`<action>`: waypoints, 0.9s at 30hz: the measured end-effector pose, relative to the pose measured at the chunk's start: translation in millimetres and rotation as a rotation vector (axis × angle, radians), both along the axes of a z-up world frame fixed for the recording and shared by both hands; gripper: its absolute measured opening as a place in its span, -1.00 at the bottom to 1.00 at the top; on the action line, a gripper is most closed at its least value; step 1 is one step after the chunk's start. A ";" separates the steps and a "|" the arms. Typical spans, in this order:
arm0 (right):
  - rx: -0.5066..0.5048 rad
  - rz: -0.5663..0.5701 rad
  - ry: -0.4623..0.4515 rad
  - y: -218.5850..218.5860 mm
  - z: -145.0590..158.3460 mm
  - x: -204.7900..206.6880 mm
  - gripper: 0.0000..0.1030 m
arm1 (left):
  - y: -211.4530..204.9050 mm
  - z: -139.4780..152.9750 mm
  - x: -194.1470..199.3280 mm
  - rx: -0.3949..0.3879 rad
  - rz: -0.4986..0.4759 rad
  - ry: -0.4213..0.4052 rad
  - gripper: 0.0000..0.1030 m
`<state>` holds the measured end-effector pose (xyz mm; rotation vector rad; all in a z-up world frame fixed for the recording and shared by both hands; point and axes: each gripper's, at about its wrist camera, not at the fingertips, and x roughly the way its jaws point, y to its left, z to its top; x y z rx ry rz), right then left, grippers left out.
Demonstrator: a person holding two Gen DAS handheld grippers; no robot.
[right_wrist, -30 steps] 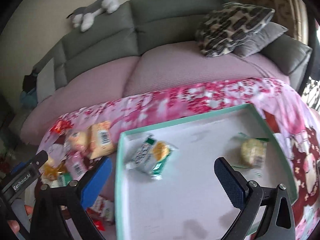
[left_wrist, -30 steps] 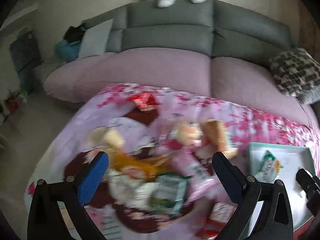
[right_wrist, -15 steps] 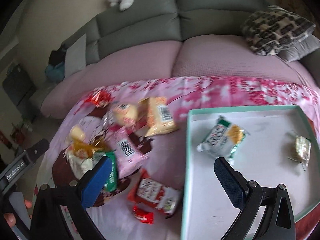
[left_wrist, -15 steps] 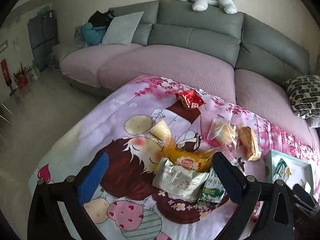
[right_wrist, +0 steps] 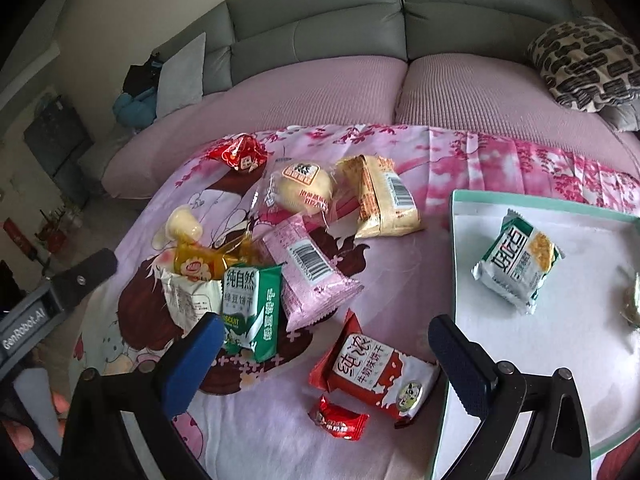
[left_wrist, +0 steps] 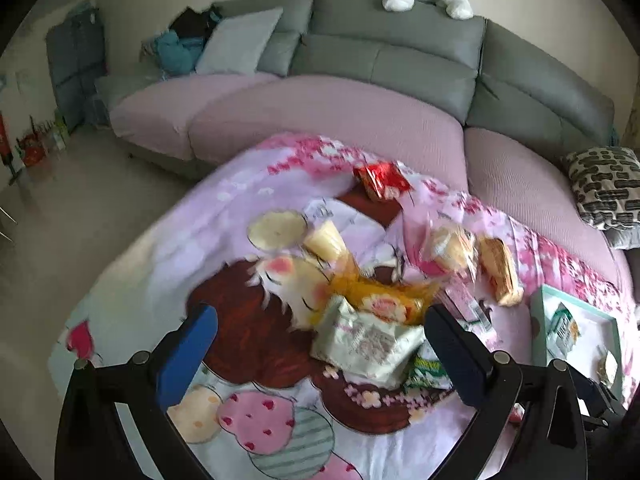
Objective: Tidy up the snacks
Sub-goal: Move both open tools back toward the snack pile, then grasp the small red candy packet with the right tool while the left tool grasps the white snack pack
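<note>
Pink cartoon-print cloth (right_wrist: 400,288) covers the table; snacks lie loose on it w/ a mint-rimmed tray (right_wrist: 454,240) to the right. R gripper (right_wrist: 326,346) hangs wide open, holding nothing, touching nothing. Red-and-white pack (right_wrist: 372,372) lies between its blue pads, nearer the right one; small red candy (right_wrist: 340,420) just below that pack. Green box (right_wrist: 250,312), printed "BISCUIT", sits just beyond the left pad, touching a pink pack (right_wrist: 312,276) w/ barcode up. White pouch (right_wrist: 188,300) and yellow pack (right_wrist: 200,264) crowd the green box's left side. Farther back: bun (right_wrist: 304,192) in clear wrap, tan pack (right_wrist: 384,200) w/ barcode, red pack (right_wrist: 240,152) near the cloth's far edge. In the tray a green-white cracker pack (right_wrist: 516,268) lies flat, well apart from the R gripper.

L gripper (left_wrist: 318,346) also wide open, empty, w/ the white pouch (left_wrist: 364,344) between its pads, not touched. Its body reads "GenRobot.AI" in the right view. Other pack lettering is Chinese.
</note>
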<state>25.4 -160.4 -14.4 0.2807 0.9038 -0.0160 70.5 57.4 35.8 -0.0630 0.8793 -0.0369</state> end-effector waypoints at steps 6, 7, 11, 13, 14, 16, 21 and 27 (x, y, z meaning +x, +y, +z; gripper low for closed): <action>0.001 0.016 0.062 -2.1 -9.9 -10.3 1.00 | -15.7 -23.4 0.0 0.000 -0.065 0.117 0.99; -0.004 0.020 0.070 -1.3 -11.4 -12.7 1.00 | -18.1 -25.8 -0.8 0.002 -0.076 0.126 0.99; 0.012 0.010 0.088 -0.1 -14.4 -19.2 0.91 | -22.2 -32.6 -4.4 -0.010 -0.102 0.159 0.99; 0.020 0.014 0.089 2.4 -13.7 -22.6 0.78 | -20.5 -35.4 -4.3 -0.014 -0.098 0.172 0.99; 0.029 0.017 0.092 4.0 -13.7 -24.4 0.74 | -19.1 -36.0 -4.1 -0.012 -0.091 0.175 0.99; 0.051 0.022 0.101 6.1 -15.3 -25.6 0.58 | -17.0 -35.5 -2.6 -0.014 -0.084 0.176 0.99; 0.070 0.032 0.160 13.1 -25.6 -23.4 0.29 | -9.5 -37.1 2.5 -0.031 -0.069 0.186 0.99; 0.092 0.024 0.205 15.3 -37.5 -20.4 0.24 | -7.7 -43.2 11.1 -0.042 -0.070 0.211 0.99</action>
